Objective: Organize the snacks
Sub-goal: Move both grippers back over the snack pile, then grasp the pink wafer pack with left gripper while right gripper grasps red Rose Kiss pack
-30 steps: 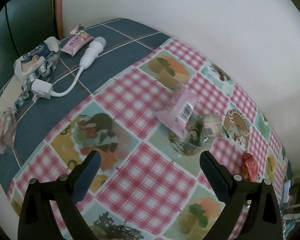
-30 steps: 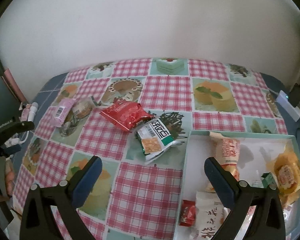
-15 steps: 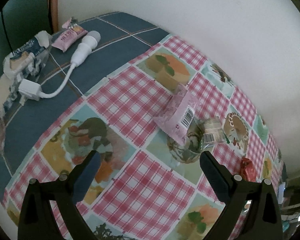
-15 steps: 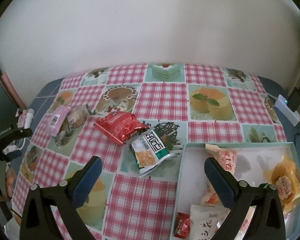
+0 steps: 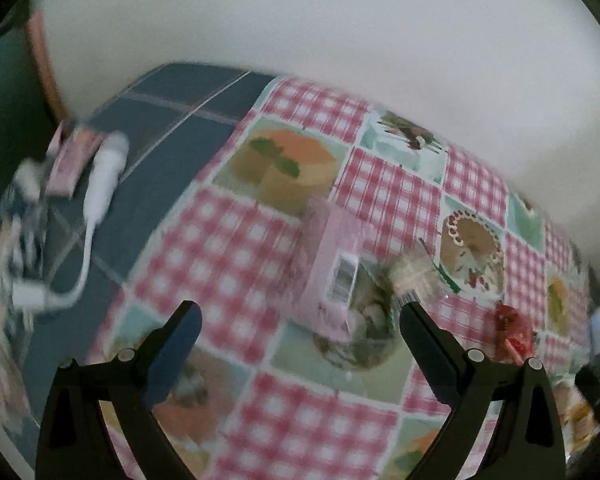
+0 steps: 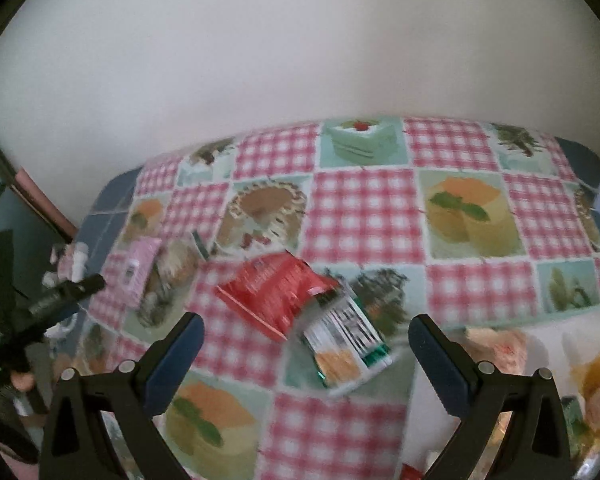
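- The left gripper (image 5: pixel 300 316) hangs over the checked tablecloth (image 5: pixel 228 248) with its fingers spread wide and nothing between them.
- Just beyond its fingertips, at the centre of the left wrist view, lies a pink packet (image 5: pixel 332 264) with a barcode label; a clear-wrapped snack (image 5: pixel 412 272) lies touching its right side.
- A small red wrapper (image 5: pixel 510 326) shows at the right of that view.
- At the upper left, on the blue part of the cloth, lie a white cable with a plug (image 5: pixel 104 172) and a second pink packet (image 5: pixel 74 160), blurred.
- The right gripper (image 6: pixel 306 330) is also spread open and empty, low in the right wrist view.
- Between its fingers, slightly beyond them, lie a red bag (image 6: pixel 276 292) and a green-and-white cracker packet (image 6: pixel 346 344), overlapping at the corner.
- At the lower right of that view a white tray (image 6: pixel 548 336) holds a peach-coloured packet (image 6: pixel 496 346) and a yellow wrapped cake (image 6: pixel 598 384).
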{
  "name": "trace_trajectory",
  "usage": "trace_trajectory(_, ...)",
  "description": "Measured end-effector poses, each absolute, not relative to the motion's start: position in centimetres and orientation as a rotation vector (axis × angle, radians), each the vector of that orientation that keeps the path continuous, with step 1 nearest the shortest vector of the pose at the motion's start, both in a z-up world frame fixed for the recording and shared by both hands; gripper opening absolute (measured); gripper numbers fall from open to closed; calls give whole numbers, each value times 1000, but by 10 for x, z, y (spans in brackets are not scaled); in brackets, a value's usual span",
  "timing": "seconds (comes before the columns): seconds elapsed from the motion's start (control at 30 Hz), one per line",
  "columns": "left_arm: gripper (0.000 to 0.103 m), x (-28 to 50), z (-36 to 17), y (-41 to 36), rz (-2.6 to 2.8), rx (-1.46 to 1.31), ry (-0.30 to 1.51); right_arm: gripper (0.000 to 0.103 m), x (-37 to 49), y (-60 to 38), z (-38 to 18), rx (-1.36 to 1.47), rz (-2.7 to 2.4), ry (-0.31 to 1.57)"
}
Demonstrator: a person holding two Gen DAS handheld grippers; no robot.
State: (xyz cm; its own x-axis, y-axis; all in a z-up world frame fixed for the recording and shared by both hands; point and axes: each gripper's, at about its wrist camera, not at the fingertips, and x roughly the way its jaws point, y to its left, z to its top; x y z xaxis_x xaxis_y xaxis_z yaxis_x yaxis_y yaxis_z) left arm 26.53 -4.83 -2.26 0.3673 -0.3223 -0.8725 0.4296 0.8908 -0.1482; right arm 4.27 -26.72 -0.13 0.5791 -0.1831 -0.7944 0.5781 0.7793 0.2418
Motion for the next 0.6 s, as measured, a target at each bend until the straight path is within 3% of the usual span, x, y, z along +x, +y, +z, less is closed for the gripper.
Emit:
trace_trajectory(0.23, 99, 290, -24, -74, -525, 203, 1088, 103, 92, -279, -5, 565, -466, 917)
trace_trajectory(0.6, 99, 315, -68, -98, -493, 229, 1194, 103, 137, -283, -50, 591, -489, 1078)
